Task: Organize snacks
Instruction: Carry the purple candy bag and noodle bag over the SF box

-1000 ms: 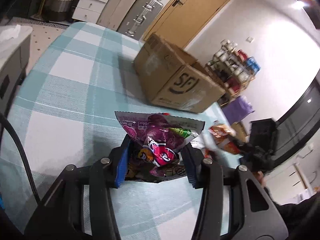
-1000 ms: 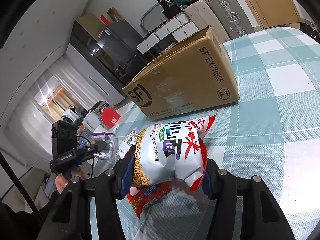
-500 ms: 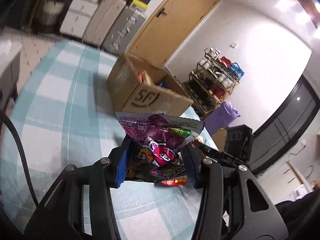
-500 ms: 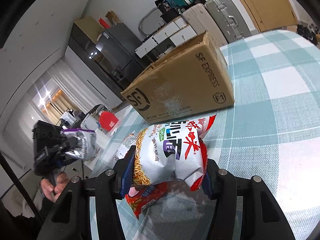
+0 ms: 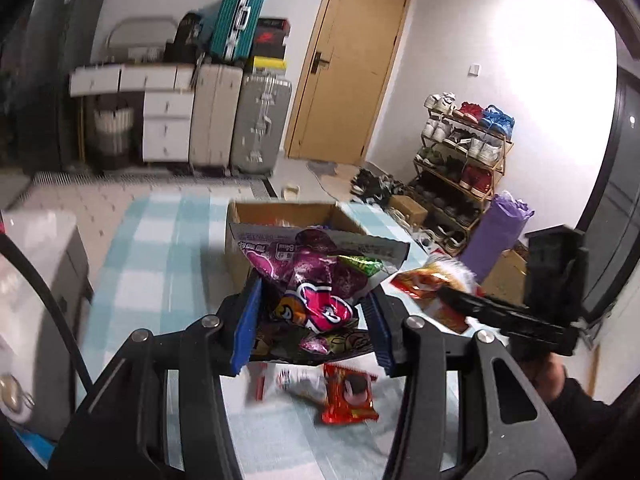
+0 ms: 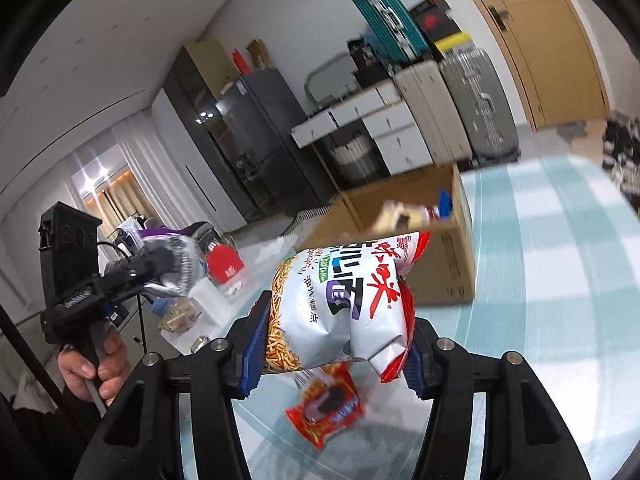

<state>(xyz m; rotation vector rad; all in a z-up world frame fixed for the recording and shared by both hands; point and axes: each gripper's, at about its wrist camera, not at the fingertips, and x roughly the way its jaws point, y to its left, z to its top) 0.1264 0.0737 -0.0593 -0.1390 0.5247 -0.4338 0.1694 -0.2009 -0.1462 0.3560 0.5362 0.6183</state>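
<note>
Item 1: your left gripper point(image 5: 316, 316), jaws clamped on purple snack bag point(image 5: 316, 280), held above table just short of cardboard box point(image 5: 280, 216).
Item 2: your right gripper point(image 6: 332, 344), jaws clamped on white noodle-snack bag point(image 6: 340, 300), likewise airborne near box.
Stored: box open, some packets visible inside.
Outstanding: red packet point(image 6: 326, 410) lay on checked tablecloth point(image 6: 560, 280); both held bags not yet dropped in. Judged roughly midway.

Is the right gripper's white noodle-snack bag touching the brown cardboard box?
Cannot tell. In the right wrist view the white noodle-snack bag overlaps the brown cardboard box, which seems farther back, but no gap shows.
</note>
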